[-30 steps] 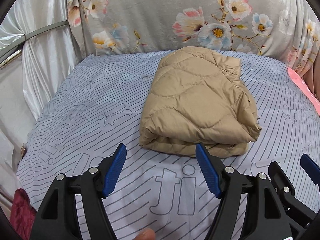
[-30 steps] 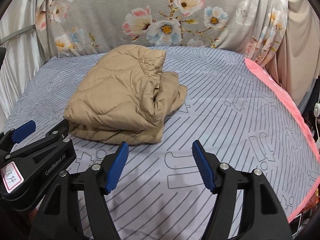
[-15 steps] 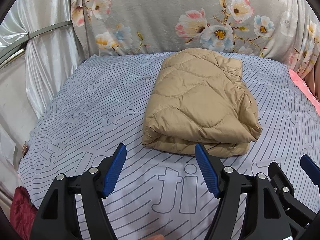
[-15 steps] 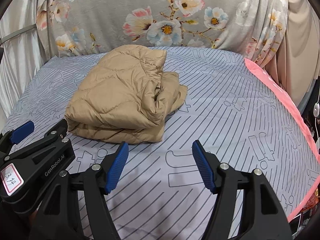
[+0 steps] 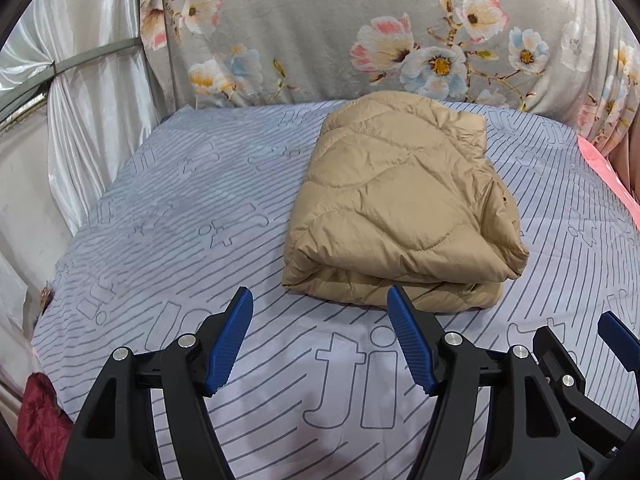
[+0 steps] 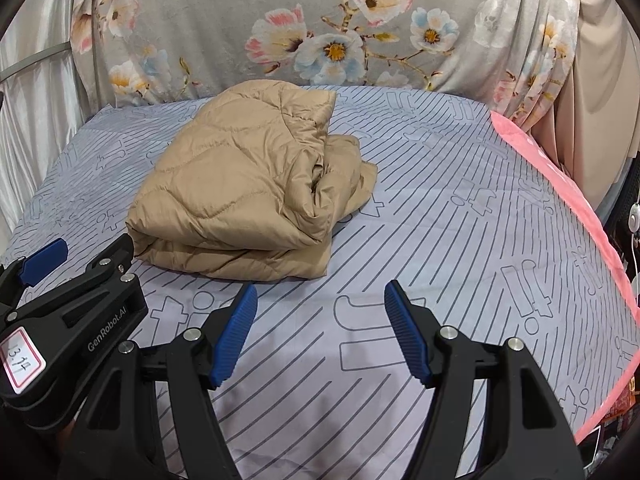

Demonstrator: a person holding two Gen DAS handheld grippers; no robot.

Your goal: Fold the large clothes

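Observation:
A tan quilted puffer jacket (image 5: pixel 400 208) lies folded into a thick bundle on the bed's striped grey sheet (image 5: pixel 180 216). In the right wrist view the same jacket (image 6: pixel 244 196) sits left of centre, with a loose fold sticking out on its right side. My left gripper (image 5: pixel 320 340) hovers just in front of the bundle's near edge, open with nothing between its blue pads. My right gripper (image 6: pixel 320 332) is also open and empty, in front of and to the right of the jacket. The left gripper's body (image 6: pixel 68 320) shows at the lower left of the right wrist view.
A floral grey drape (image 5: pixel 360 32) hangs behind the bed, and a shiny white curtain (image 5: pixel 80 92) on the left. A pink edge (image 6: pixel 560 200) runs along the bed's right side. A dark red cloth (image 5: pixel 36 420) lies at the near left corner.
Both views have shifted only slightly; the jacket lies as before. A fingertip seen at the bottom edge of the left wrist view has dropped out of sight.

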